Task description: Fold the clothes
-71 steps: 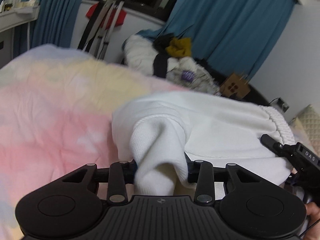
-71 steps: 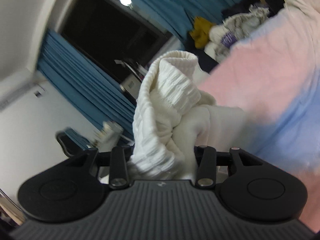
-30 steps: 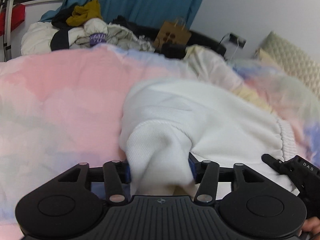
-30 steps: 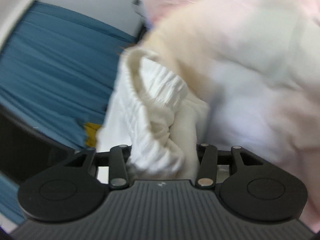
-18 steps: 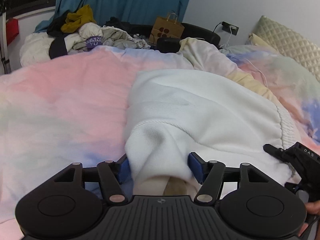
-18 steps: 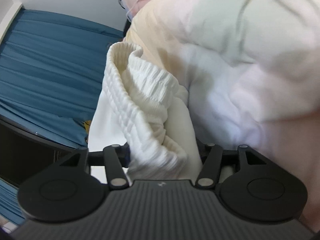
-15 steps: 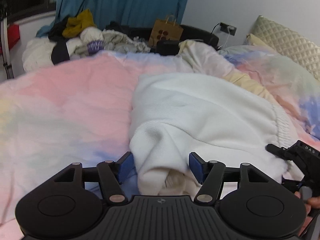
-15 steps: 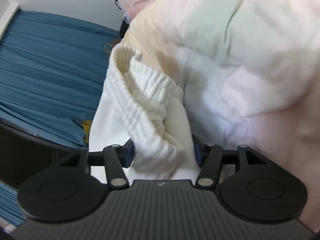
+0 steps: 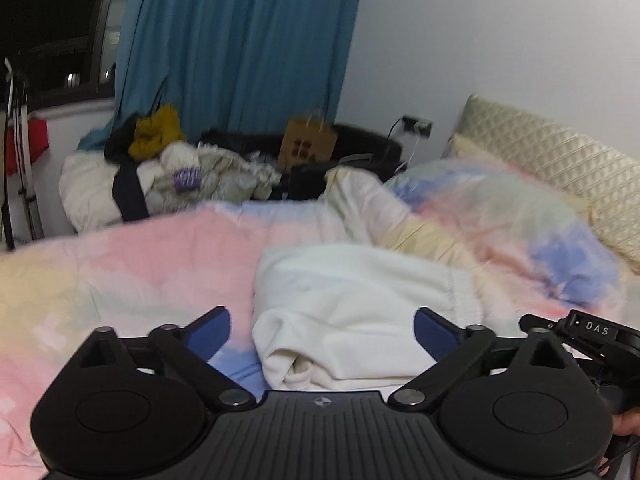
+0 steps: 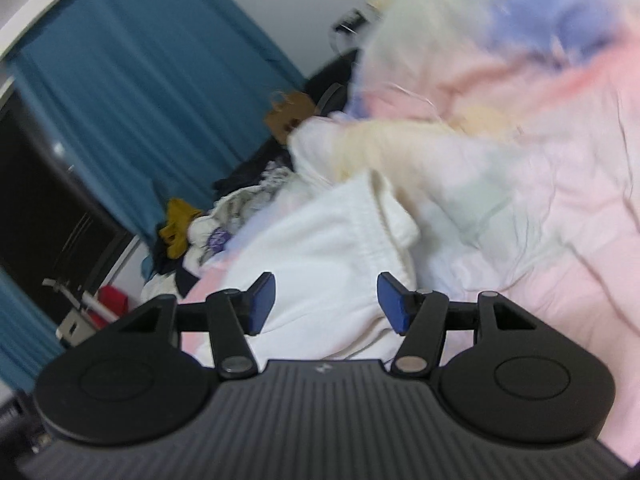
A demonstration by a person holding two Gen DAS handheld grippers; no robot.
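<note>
A white sweat garment (image 9: 352, 300) lies folded over on the pastel duvet (image 9: 140, 272), its ribbed band to the right. My left gripper (image 9: 322, 330) is open and empty, its blue pads either side of the garment's near folded corner, not touching it. In the right wrist view the same garment (image 10: 320, 256) lies on the duvet (image 10: 540, 208) with its ribbed band near the middle. My right gripper (image 10: 326, 300) is open and empty just above the garment's near edge. Its black body also shows in the left wrist view (image 9: 592, 332).
A pile of other clothes (image 9: 168, 176) and a brown paper bag (image 9: 306, 146) lie beyond the far bed edge, by the blue curtain (image 9: 240, 48). A quilted headboard cushion (image 9: 560, 164) stands at the right. A red item and stand (image 9: 24, 148) are at far left.
Both grippers opened and let go of the white garment, which now lies on the duvet. Both have pulled back and up from it.
</note>
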